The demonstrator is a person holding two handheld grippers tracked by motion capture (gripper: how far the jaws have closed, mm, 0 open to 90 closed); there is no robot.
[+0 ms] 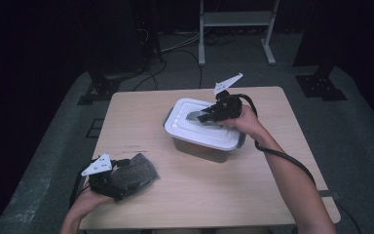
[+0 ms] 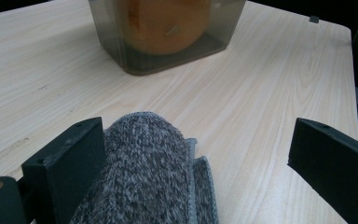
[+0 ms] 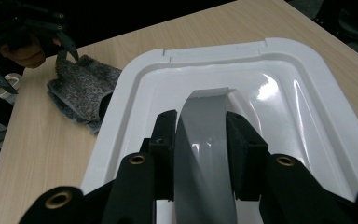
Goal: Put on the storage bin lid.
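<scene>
A translucent grey box (image 1: pixel 202 148) with a white lid (image 1: pixel 195 131) stands at the middle of the table. My right gripper (image 1: pixel 208 115) reaches over it from the right. In the right gripper view the gripper (image 3: pixel 200 126) is shut on the lid's grey handle (image 3: pixel 205 158), both pads pressed against its sides. Through the box wall shows something orange (image 2: pixel 163 23). At the near left lies a grey knitted cloth (image 1: pixel 137 170), folded. My left gripper (image 1: pixel 114 180) rests over its near end, jaws wide open (image 2: pixel 198 135). The cloth (image 2: pixel 144 177) lies against the left jaw, well short of the other.
The light wooden table (image 1: pixel 272 161) has bare room around the box and to the right. Its near edge is close behind the left hand. Behind the table stand a white metal frame (image 1: pixel 236 22) and dark stands, with cables on the floor.
</scene>
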